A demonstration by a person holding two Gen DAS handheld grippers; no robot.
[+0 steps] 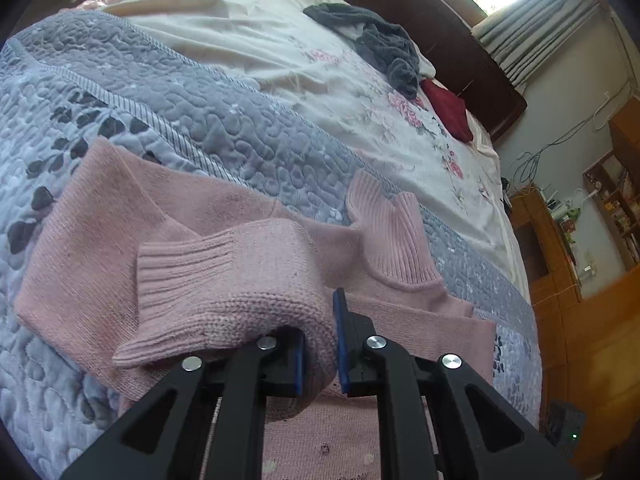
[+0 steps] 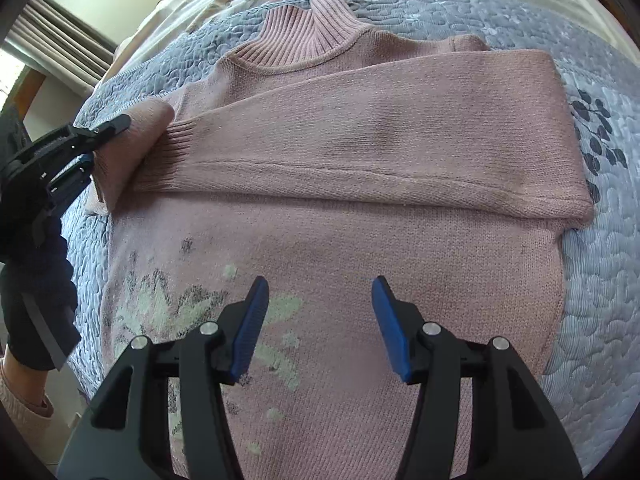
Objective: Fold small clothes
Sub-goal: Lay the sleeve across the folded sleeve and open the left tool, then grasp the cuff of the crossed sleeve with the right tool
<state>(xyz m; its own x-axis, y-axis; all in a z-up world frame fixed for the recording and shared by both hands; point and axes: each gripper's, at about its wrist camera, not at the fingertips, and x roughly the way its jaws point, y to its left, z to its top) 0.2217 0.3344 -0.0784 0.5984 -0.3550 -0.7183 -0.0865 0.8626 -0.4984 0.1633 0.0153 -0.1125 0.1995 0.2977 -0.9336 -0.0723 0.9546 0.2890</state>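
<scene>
A pink knitted sweater with a ribbed turtleneck collar (image 2: 360,184) is laid flat on the grey-blue quilted bedspread (image 2: 600,280), collar toward the bedspread's far edge, where a cream floral sheet (image 1: 280,60) begins. One sleeve is seen folded across the chest, its ribbed cuff (image 2: 180,156) ending near the sweater's left side. A pale knitted flower pattern is visible on the lower front.

Left gripper (image 1: 320,344): blue pads are clamped on a bunched fold of the sweater's other sleeve (image 1: 248,292), which is raised off the garment; the ribbed cuff hangs free beyond the jaws. In the right wrist view the same gripper (image 2: 100,136) is seen at the sweater's left shoulder with pink knit pinched in it.

Right gripper (image 2: 318,328): jaws are held wide apart above the lower front of the sweater, nothing between them.

A dark grey crumpled garment (image 1: 380,44) and a dark red cloth (image 1: 448,112) are noted on the floral sheet near the wooden headboard (image 1: 440,32), well apart from the sweater.
</scene>
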